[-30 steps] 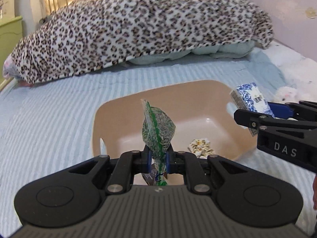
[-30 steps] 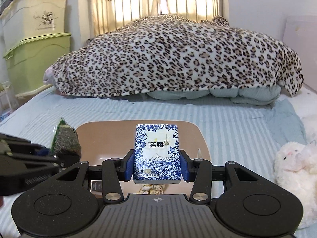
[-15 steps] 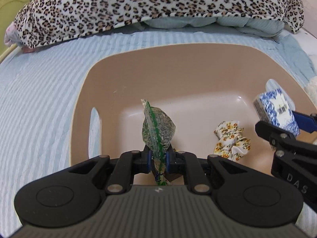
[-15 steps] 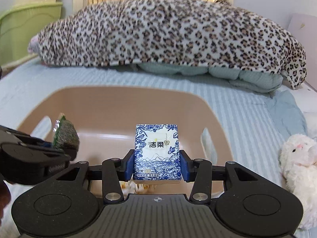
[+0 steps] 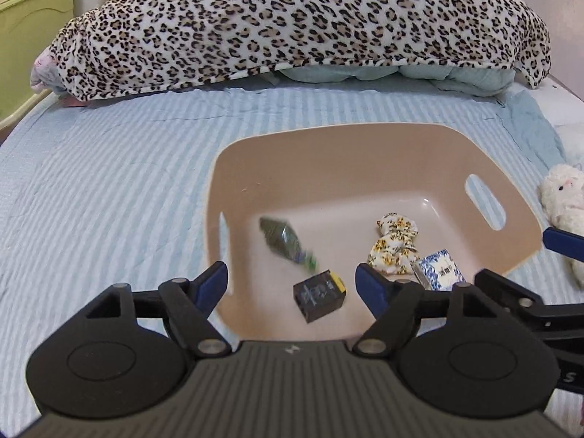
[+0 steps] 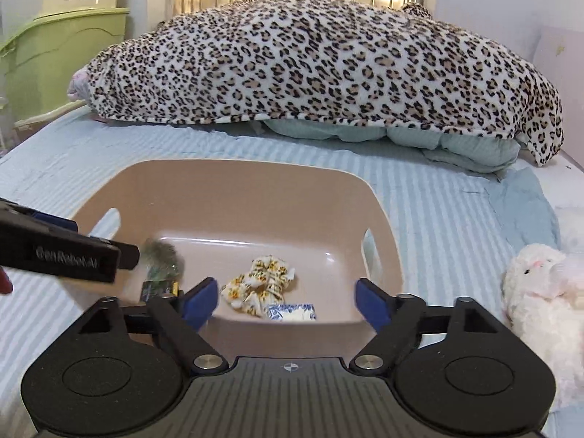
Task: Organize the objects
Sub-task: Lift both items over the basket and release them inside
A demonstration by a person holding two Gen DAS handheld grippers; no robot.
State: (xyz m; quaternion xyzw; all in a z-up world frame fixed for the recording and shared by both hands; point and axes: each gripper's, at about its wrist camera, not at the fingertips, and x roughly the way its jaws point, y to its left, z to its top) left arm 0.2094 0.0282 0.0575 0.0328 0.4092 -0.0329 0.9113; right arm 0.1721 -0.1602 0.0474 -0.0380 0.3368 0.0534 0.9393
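Left gripper point(image 5: 292, 281): jaws spread, holding nothing.
Right gripper point(image 6: 286, 297): jaws spread, holding nothing.
Basin point(image 5: 328, 146): beige, on striped bedsheet point(image 5: 109, 182) — holds 4 items.
Contents: seed bag point(image 5: 283, 241), blurred; black box point(image 5: 319, 295); floral scrunchie point(image 5: 394, 244); tissue pack point(image 5: 438, 273).

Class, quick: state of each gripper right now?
Left gripper: open, holding nothing.
Right gripper: open, holding nothing.

One basin point(image 5: 365, 153) — holding one seed packet point(image 5: 283, 239), one scrunchie point(image 5: 396, 242), one tissue pack point(image 5: 440, 273), one black box point(image 5: 319, 295).
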